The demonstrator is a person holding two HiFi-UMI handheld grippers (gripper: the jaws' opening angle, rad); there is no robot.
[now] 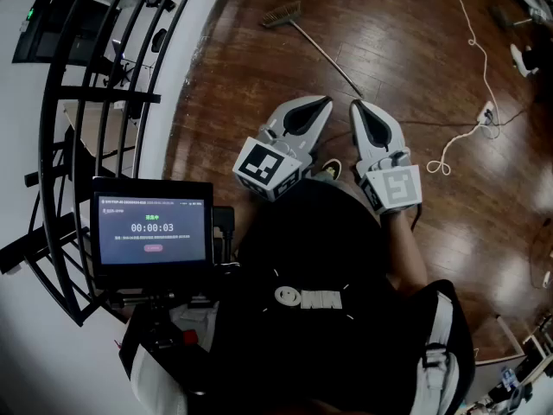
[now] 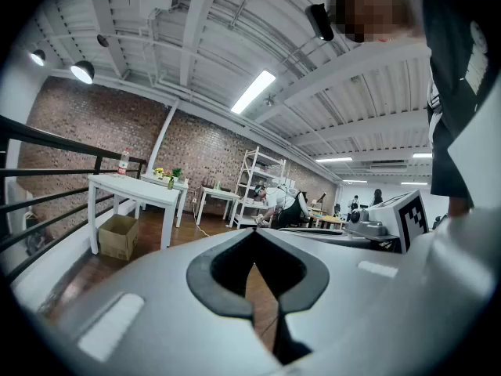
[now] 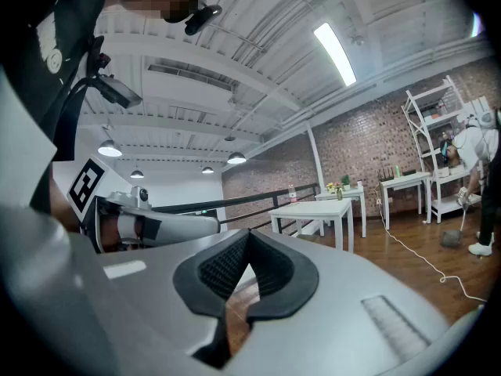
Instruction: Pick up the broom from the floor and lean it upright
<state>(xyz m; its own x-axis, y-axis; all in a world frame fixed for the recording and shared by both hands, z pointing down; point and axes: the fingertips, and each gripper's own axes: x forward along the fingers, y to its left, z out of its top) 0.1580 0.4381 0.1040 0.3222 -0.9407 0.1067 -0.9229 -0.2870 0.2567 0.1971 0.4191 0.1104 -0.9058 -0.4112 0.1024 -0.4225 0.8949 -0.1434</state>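
The broom (image 1: 313, 44) lies flat on the wooden floor in the head view, its brush head (image 1: 282, 14) at the top and its thin handle running down to the right towards the grippers. My left gripper (image 1: 323, 104) and right gripper (image 1: 357, 108) are held side by side in front of my torso, tips just short of the handle's near end. Both are shut with nothing between the jaws. In the left gripper view the left gripper (image 2: 255, 245) shows its pads meeting; the right gripper (image 3: 247, 247) looks the same in its own view. Neither gripper view shows the broom.
A black railing (image 1: 95, 102) curves along the left. A small screen (image 1: 151, 230) is mounted at my chest. A white cable and power strip (image 1: 484, 115) lie on the floor at right. White tables (image 2: 129, 190), a cardboard box (image 2: 117, 236) and shelves with a person (image 2: 282, 206) stand farther off.
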